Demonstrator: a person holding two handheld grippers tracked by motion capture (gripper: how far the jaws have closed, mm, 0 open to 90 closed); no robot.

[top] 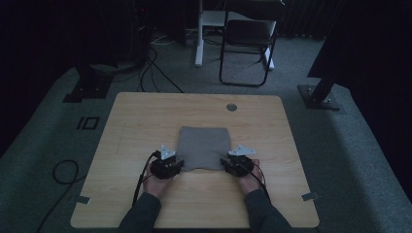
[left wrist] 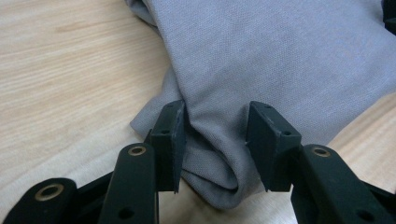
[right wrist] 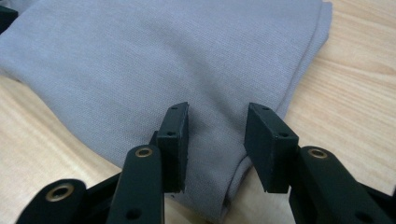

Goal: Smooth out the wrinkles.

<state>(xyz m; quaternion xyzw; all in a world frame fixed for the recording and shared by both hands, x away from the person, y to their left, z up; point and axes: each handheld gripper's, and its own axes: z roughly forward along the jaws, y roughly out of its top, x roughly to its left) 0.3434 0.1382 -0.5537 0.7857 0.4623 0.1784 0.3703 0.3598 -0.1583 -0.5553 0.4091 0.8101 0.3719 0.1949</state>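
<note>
**Folded cloth, both near corners about to be gripped**

On the wooden table in a dim room, the grey cloth lies folded at centre. The left gripper at seven o'clock and right gripper at five straddle its near corners, jaws part-open, not pinching; the next fold seems undone.

Grey folded cloth — flat, mid-table, near edge slightly bunched

A dark folding chair is seen at twelve o'clock beyond the wooden desk. Black cables are laid on the grey carpet at eleven o'clock.
</note>
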